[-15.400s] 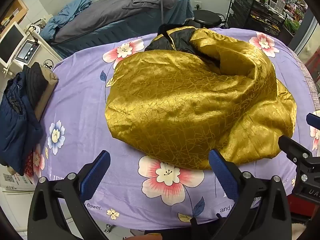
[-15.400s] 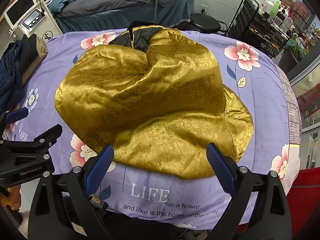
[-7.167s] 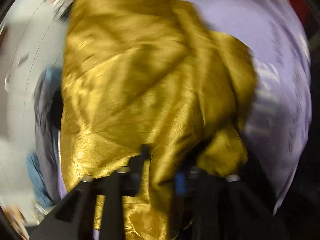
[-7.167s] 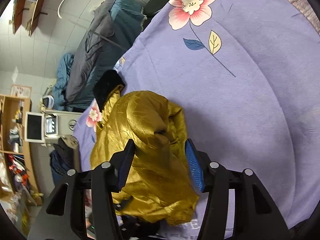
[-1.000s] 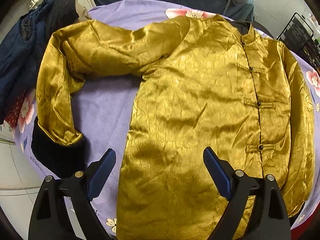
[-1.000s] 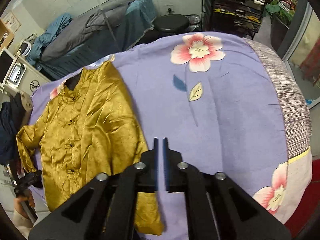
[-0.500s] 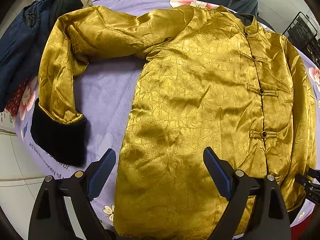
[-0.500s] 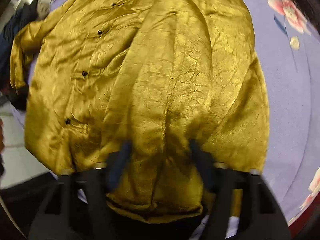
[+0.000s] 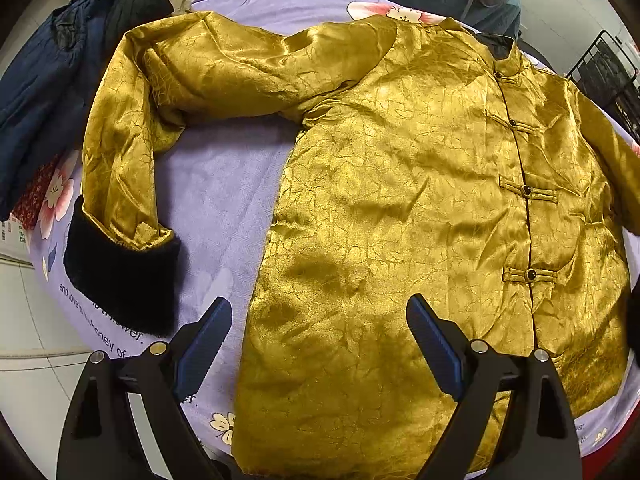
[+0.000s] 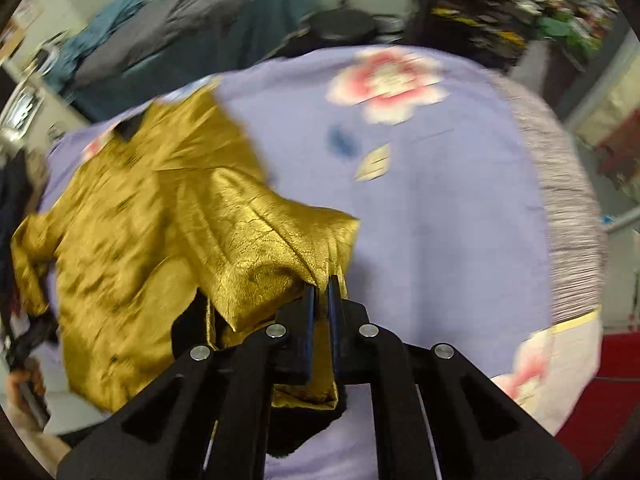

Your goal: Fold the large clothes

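We see the jacket (image 9: 400,184) spread front-up on the purple sheet (image 9: 224,184), filling centre and right of the left view; one sleeve bends down at left, black cuff (image 9: 120,276) at lower left; left gripper (image 9: 320,340) hovers over the hem at bottom centre, fingers wide, holding nothing; right gripper (image 10: 322,292) at lower centre of its blurred view, fingers narrow, clamped on a bunched fold of jacket (image 10: 256,248); dark clothes (image 9: 52,80) upper left.
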